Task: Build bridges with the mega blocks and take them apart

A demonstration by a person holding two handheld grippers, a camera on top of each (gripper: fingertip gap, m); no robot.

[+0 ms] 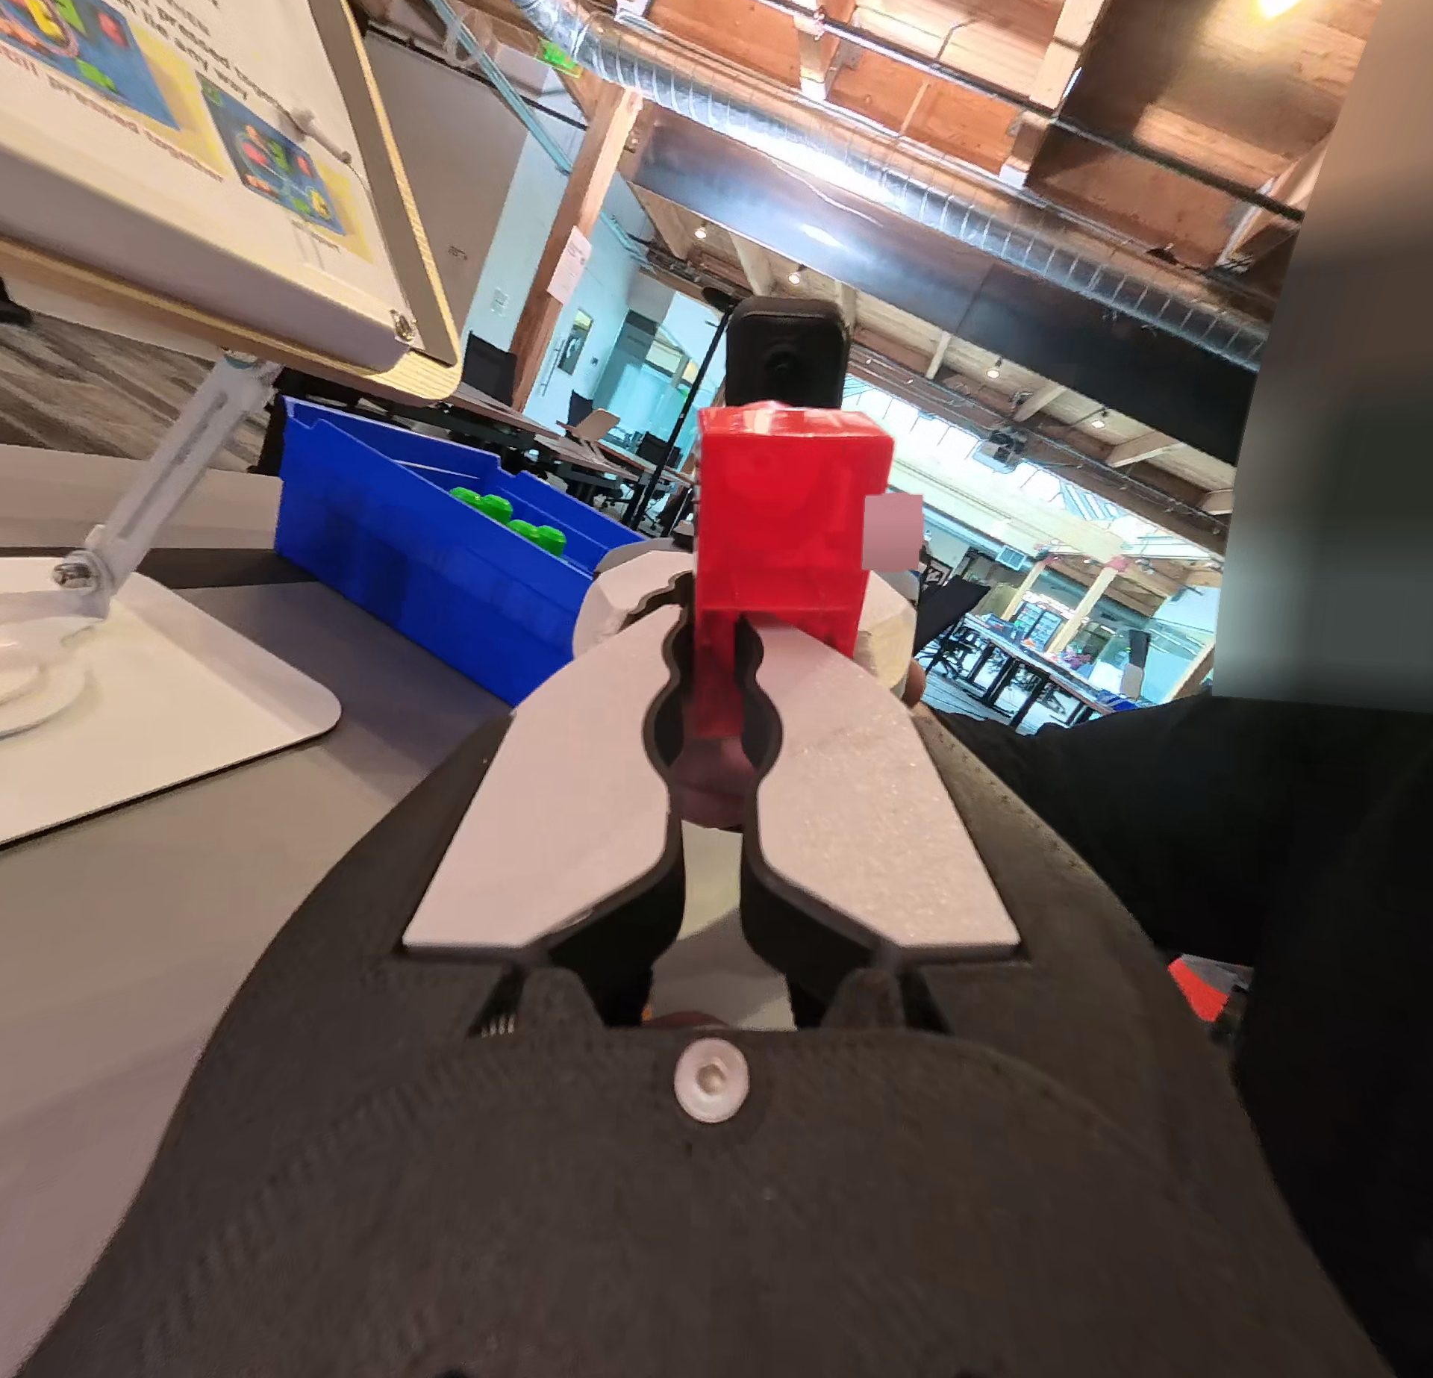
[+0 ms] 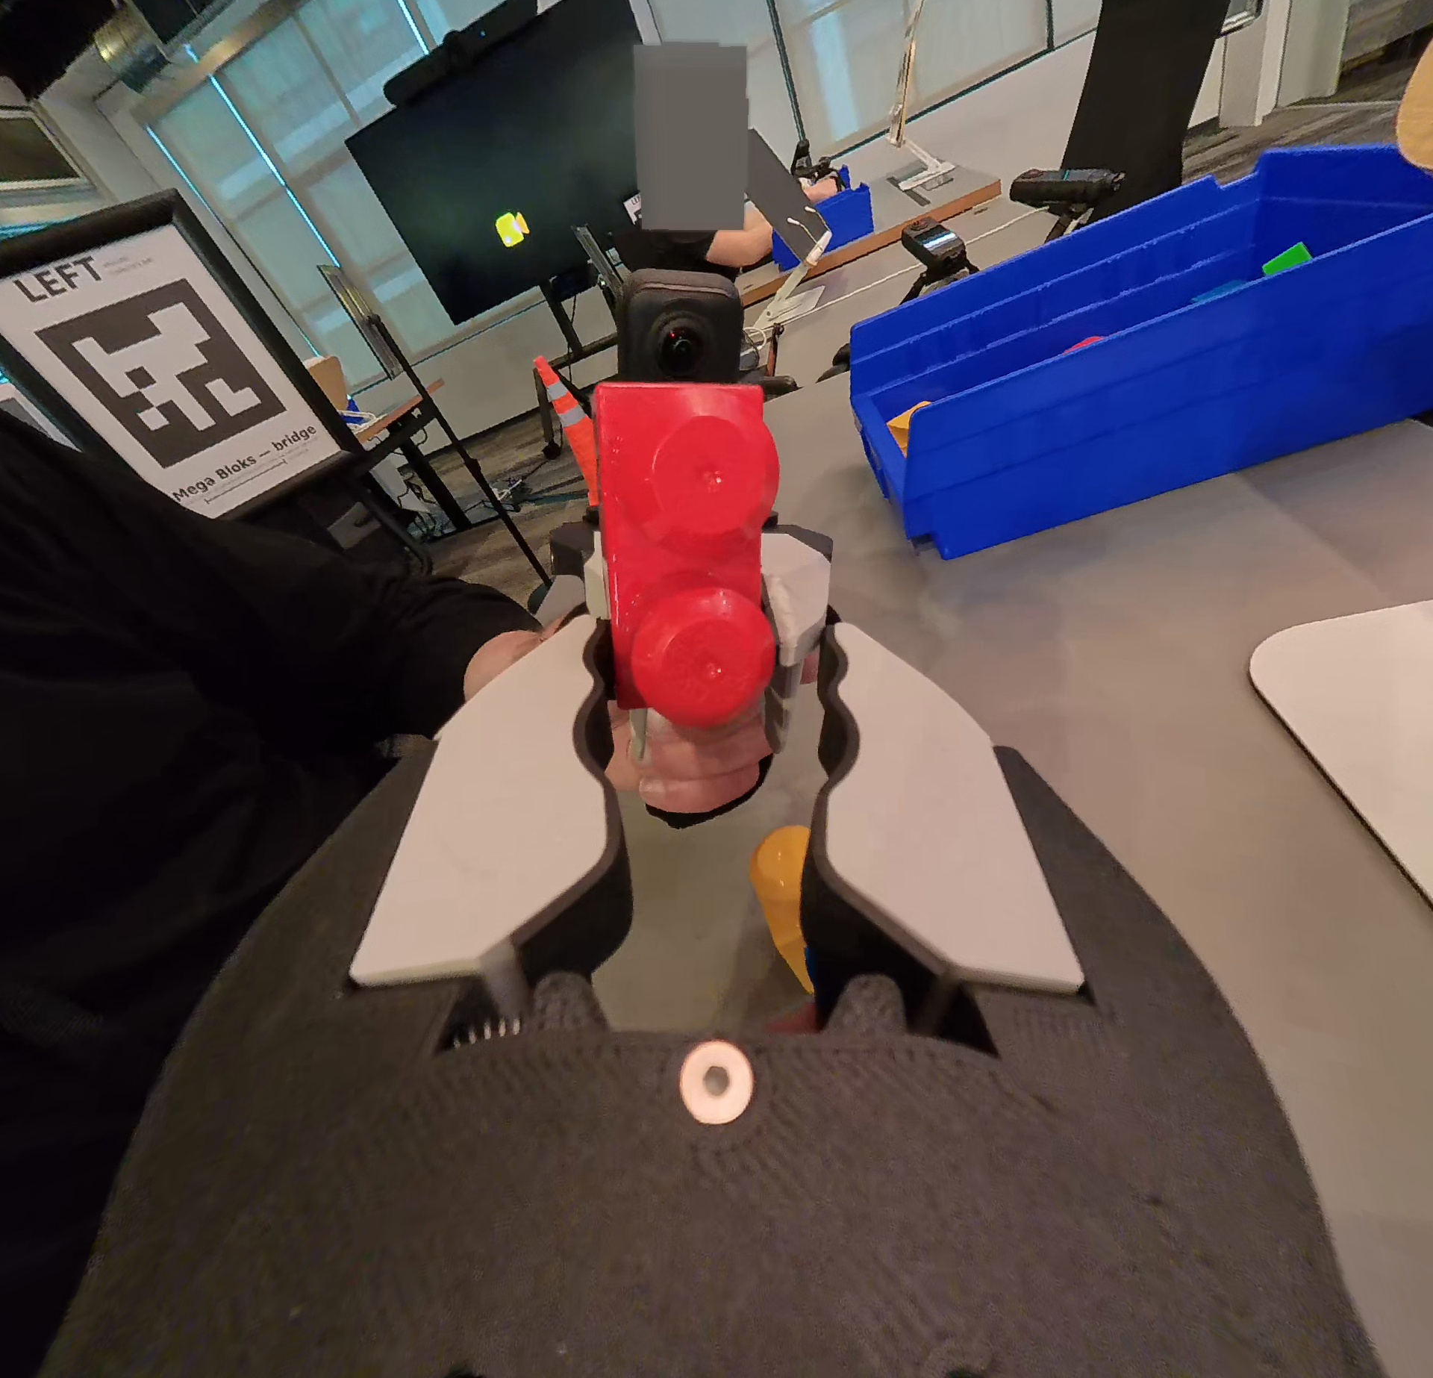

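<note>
The left gripper [image 1: 709, 643] pinches the thin bottom wall of a red block [image 1: 791, 519], held up off the desk [image 1: 233, 914]. The right gripper [image 2: 709, 689] faces it with jaws spread around the block's studded face, pads not pressing as far as I can tell. No bridge stands anywhere in view (a yellow piece [image 2: 779, 883] shows low between the right jaws). The blue bin [image 2: 1085, 410] at two o'clock holds green and other blocks. Looks like sorting or an early stage; most work remains.
</note>
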